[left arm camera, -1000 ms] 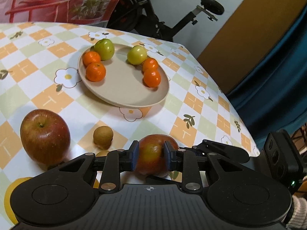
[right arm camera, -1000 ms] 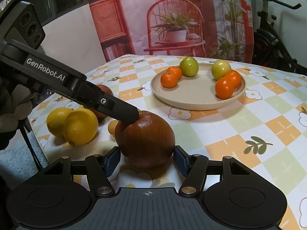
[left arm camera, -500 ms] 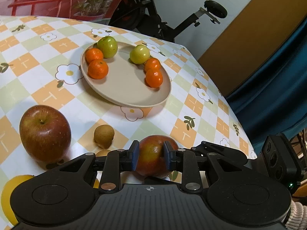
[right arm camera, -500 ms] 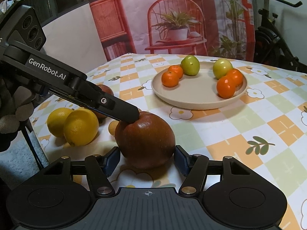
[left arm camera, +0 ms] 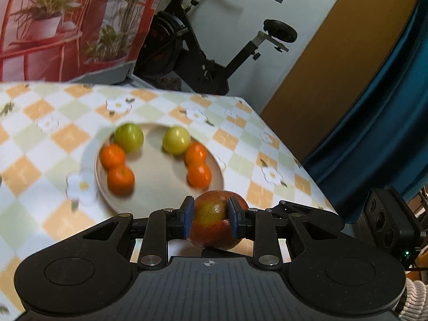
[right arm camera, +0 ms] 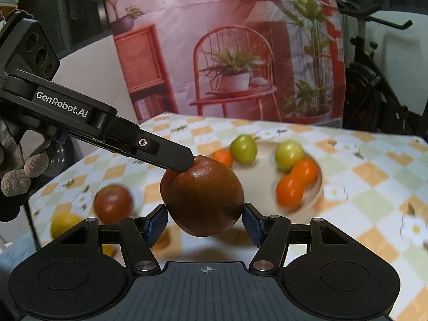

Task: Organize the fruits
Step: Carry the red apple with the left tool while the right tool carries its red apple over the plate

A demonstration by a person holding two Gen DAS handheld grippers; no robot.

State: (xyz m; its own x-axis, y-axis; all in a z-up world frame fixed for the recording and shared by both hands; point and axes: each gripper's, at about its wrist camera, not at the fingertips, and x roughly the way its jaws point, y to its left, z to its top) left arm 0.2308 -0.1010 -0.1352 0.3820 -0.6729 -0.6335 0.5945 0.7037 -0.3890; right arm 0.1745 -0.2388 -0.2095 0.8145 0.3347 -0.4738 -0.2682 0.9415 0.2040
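Note:
A red-green apple (left arm camera: 211,222) hangs above the table, held by both grippers at once. My left gripper (left arm camera: 210,214) is shut on its narrow upper part, blue pads pressed against both sides. In the right wrist view that left finger (right arm camera: 176,157) reaches in from the left onto the apple (right arm camera: 202,196). My right gripper (right arm camera: 205,222) grips the wide body, a pad on each flank. Just beyond stands a beige plate (left arm camera: 160,187) with several tangerines (left arm camera: 120,179) and two green fruits (left arm camera: 129,137).
A second red apple (right arm camera: 113,200) and a lemon (right arm camera: 64,224) lie on the checked tablecloth (left arm camera: 53,139) at the left. A gloved hand (right arm camera: 16,182) holds the left gripper. An exercise bike (left arm camera: 203,61) stands behind the table's far edge.
Both grippers have risen together and carried the apple off the tablecloth toward the plate. The background is now motion-blurred, and the plate sits directly beyond the apple.

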